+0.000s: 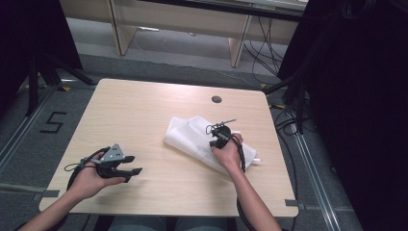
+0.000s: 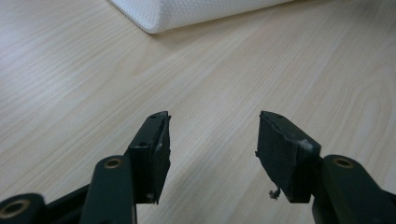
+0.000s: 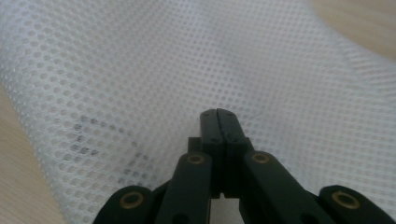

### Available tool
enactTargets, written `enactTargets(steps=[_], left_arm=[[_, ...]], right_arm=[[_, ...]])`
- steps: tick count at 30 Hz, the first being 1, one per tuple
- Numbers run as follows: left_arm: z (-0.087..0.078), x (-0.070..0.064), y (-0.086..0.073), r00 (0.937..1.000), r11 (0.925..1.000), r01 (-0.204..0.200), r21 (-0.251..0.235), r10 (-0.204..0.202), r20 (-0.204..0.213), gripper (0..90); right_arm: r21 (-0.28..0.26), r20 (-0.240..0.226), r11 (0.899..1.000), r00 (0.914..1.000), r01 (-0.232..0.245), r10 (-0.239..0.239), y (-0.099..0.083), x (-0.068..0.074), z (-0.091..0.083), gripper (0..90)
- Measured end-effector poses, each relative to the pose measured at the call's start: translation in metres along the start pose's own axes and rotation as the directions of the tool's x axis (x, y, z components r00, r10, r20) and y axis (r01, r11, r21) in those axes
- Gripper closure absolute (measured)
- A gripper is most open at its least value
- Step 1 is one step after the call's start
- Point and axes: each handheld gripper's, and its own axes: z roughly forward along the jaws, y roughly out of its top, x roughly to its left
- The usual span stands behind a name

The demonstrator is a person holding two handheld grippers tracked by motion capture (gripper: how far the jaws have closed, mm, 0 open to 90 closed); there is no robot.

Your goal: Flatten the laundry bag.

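A white mesh cloth (image 1: 192, 137) lay crumpled on the right half of the light wooden desk (image 1: 139, 110), a little nearer the person than the small round grommet (image 1: 216, 99) set in the desk's far side. The right gripper (image 1: 219, 136) sat on top of the cloth, held by the person's right hand (image 1: 228, 153), whose forearm came in from the bottom edge. In the right gripper view the black jaws stood pressed together, tip against tip, just over the perforated weave of the cloth (image 3: 140, 70), which spread out beneath and ahead of them; whether any fabric was caught between them could not be told. The left gripper (image 1: 135, 164) rested well apart from the cloth, near the desk's front left corner, in the person's left hand (image 1: 91, 178), with its grey three-cornered plate (image 1: 113, 153) on top. In the left gripper view its jaws stood wide apart with nothing between them, hovering low over bare wood, and one folded edge of the cloth (image 2: 187, 14) showed farther off at the top. A frayed thread hung from the pad (image 2: 280, 158) of one jaw.
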Motion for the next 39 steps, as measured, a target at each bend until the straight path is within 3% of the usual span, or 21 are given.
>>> enactTargets(steps=[1, 3, 6, 7, 10, 11, 12, 13, 15, 19, 21, 24, 27, 29, 30, 31, 32, 34, 36, 38, 39], left_arm=[[-0.002, 0.001, 0.001, 0.9998, 0.9998, -0.016, 0.015, 0.016, 0.01, 43.8], [-0.001, 0.001, 0.002, 0.9997, 0.9998, -0.014, -0.011, 0.015, 0.02, 43.7], [-0.002, -0.001, 0.002, 0.9997, 0.9998, -0.018, -0.011, 0.018, 0.017, 43.7], [-0.001, -0.002, 0.002, 0.9998, 0.9999, 0.005, -0.01, -0.005, 0.019, 43.7], [-0.001, 0.0, 0.002, 0.9995, 0.9994, -0.031, -0.013, 0.031, 0.011, 43.9], [-0.001, 0.0, 0.003, 0.9996, 0.9995, -0.026, -0.018, 0.026, 0.015, 43.9], [0.0, -0.002, 0.002, 0.9999, 0.9998, 0.0, -0.018, 0.0, 0.011, 44.0], [0.0, -0.002, 0.002, 0.9999, 0.9999, 0.0, -0.017, 0.0, 0.016, 44.2], [-0.001, -0.001, 0.002, 0.9995, 0.9996, -0.025, -0.013, 0.025, 0.018, 44.4], [-0.001, -0.003, 0.002, 0.9998, 0.9999, 0.002, -0.017, -0.002, 0.022, 45.0], [-0.001, -0.001, 0.003, 0.9995, 0.9996, -0.023, -0.014, 0.023, 0.024, 45.4], [0.001, -0.004, 0.002, 0.9995, 1.0, -0.003, -0.009, 0.003, 0.03, 45.9], [0.001, -0.005, 0.003, 0.9989, 0.9995, -0.032, -0.004, 0.032, 0.033, 46.4], [0.003, -0.007, 0.002, 0.9992, 0.9999, -0.01, -0.01, 0.01, 0.039, 46.9], [0.003, -0.007, 0.003, 0.9986, 0.9994, -0.032, -0.01, 0.032, 0.041, 47.1], [0.003, -0.007, 0.003, 0.9986, 0.9994, -0.034, -0.006, 0.034, 0.039, 47.4], [0.004, -0.009, 0.003, 0.9989, 0.9999, -0.009, -0.007, 0.01, 0.045, 47.8], [0.004, -0.009, 0.004, 0.998, 0.9996, -0.028, 0.002, 0.028, 0.056, 48.1], [0.006, -0.012, 0.004, 0.9985, 0.9999, -0.016, 0.004, 0.016, 0.053, 48.2], [0.006, -0.012, 0.004, 0.9971, 0.9987, -0.05, 0.007, 0.05, 0.057, 48.4], [0.006, -0.014, 0.004, 0.9978, 0.9997, -0.021, 0.015, 0.02, 0.064, 48.5]], right_arm=[[-0.002, -0.011, 0.999, 0.9992, -0.039, 0.039, -0.001, 0.005, 0.004, 90.0], [0.018, -0.029, 1.0, 0.9995, -0.009, 0.01, -0.002, 0.006, 0.01, 90.0], [0.013, -0.051, 1.0, 0.9987, -0.002, 0.002, -0.003, 0.014, 0.015, 90.0], [0.003, -0.052, 1.0, 0.9986, 0.01, -0.01, -0.003, 0.016, 0.016, 90.0], [0.011, -0.061, 1.0, 0.9978, 0.025, -0.024, -0.002, 0.024, 0.017, 90.0], [0.004, -0.055, 0.999, 0.997, 0.055, -0.054, -0.003, 0.026, 0.018, 90.0], [0.008, -0.064, 0.999, 0.9973, 0.038, -0.037, -0.002, 0.031, 0.017, 90.0], [0.01, -0.067, 0.999, 0.9964, 0.052, -0.051, -0.002, 0.035, 0.017, 90.0], [0.004, -0.08, 0.997, 0.9935, 0.082, -0.082, -0.001, 0.041, 0.019, 90.0], [0.006, -0.095, 0.994, 0.9897, 0.109, -0.108, 0.001, 0.054, 0.021, 90.0], [0.001, -0.106, 0.992, 0.9864, 0.127, -0.126, 0.001, 0.059, 0.022, 90.0], [0.003, -0.114, 0.989, 0.983, 0.145, -0.143, 0.0, 0.064, 0.022, 90.0], [0.001, -0.128, 0.986, 0.9779, 0.167, -0.166, 0.001, 0.067, 0.022, 90.0], [0.021, -0.129, 0.987, 0.9798, 0.157, -0.153, 0.001, 0.07, 0.022, 90.0], [0.032, -0.132, 0.989, 0.981, 0.147, -0.142, 0.001, 0.073, 0.021, 90.0], [0.022, -0.14, 0.986, 0.9765, 0.168, -0.163, 0.001, 0.073, 0.022, 90.0], [0.009, -0.145, 0.981, 0.9711, 0.192, -0.189, 0.001, 0.074, 0.022, 90.0], [0.012, -0.151, 0.978, 0.9669, 0.21, -0.206, 0.001, 0.077, 0.023, 90.0], [0.026, -0.164, 0.974, 0.9621, 0.225, -0.218, 0.001, 0.081, 0.022, 90.0], [0.06, -0.149, 0.977, 0.9697, 0.205, -0.194, 0.001, 0.086, 0.021, 90.0], [0.031, -0.167, 0.972, 0.9596, 0.235, -0.227, 0.001, 0.086, 0.021, 90.0]])
